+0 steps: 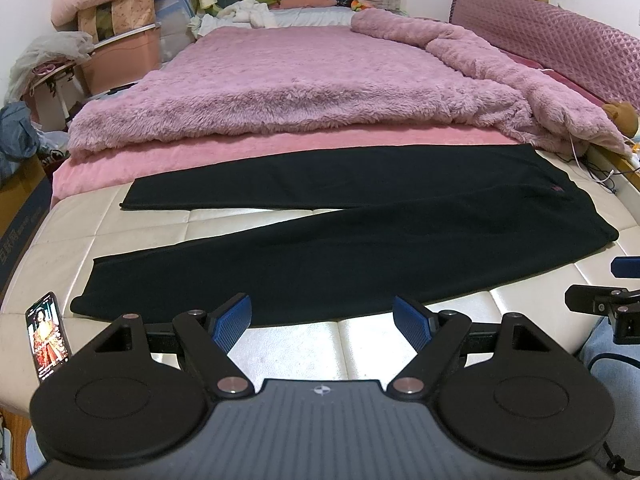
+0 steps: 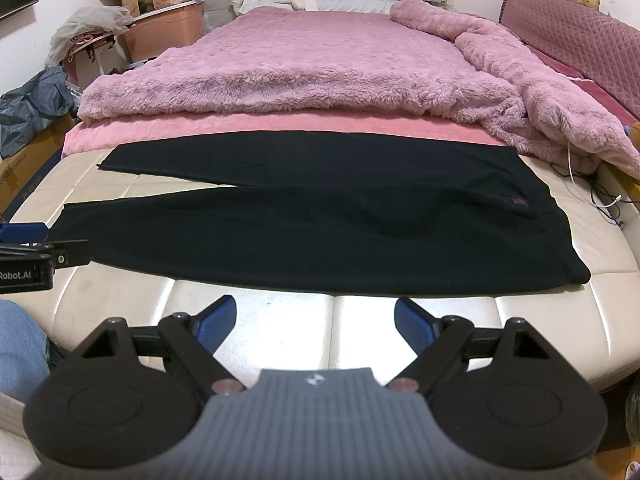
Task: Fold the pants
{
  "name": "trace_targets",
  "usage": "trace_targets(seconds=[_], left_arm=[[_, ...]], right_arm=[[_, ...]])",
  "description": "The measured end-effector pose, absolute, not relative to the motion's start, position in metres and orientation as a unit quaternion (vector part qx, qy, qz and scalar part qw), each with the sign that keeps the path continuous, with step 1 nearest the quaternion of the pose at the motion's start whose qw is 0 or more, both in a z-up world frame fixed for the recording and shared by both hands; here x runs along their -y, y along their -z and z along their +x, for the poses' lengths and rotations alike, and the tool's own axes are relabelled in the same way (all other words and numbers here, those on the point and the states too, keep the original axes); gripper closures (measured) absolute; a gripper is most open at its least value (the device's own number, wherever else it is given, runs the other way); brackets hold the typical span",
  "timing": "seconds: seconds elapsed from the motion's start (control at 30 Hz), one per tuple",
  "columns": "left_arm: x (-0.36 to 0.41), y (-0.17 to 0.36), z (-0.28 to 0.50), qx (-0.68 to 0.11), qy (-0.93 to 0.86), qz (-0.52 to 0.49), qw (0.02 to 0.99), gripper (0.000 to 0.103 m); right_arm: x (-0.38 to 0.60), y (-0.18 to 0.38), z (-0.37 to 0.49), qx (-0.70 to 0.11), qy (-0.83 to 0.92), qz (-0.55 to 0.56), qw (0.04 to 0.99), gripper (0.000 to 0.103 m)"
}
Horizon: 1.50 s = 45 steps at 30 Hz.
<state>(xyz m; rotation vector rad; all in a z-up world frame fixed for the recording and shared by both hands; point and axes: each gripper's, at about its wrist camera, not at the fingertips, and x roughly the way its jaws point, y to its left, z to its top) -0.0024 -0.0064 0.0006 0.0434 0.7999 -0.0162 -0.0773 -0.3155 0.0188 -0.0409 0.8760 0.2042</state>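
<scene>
Black pants [image 1: 360, 236] lie flat and spread out on the cream padded end of the bed [image 1: 160, 224], waist to the right, both legs running left with a gap between them. They also show in the right wrist view [image 2: 320, 228]. My left gripper [image 1: 322, 320] is open and empty, just in front of the near leg's edge. My right gripper [image 2: 316, 322] is open and empty, in front of the near edge close to the waist. Each gripper shows at the edge of the other's view: the right one [image 1: 612, 292], the left one [image 2: 36, 248].
A fluffy pink blanket [image 1: 300, 80] covers the bed beyond the pants. A phone [image 1: 46, 336] stands at the near left of the cream surface. White cables [image 1: 600, 168] lie by the right edge. Boxes and bags [image 1: 100, 48] stand at the left.
</scene>
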Motion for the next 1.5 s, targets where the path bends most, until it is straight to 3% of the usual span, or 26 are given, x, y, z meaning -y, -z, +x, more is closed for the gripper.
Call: trace_targets(seconds=[1.5], left_arm=[[0.0083,-0.002,-0.0036,-0.389,0.008,0.02,0.921,0.009]], right_arm=[[0.3118,-0.0187,-0.0786,-0.423,-0.102,-0.021,0.9,0.021]])
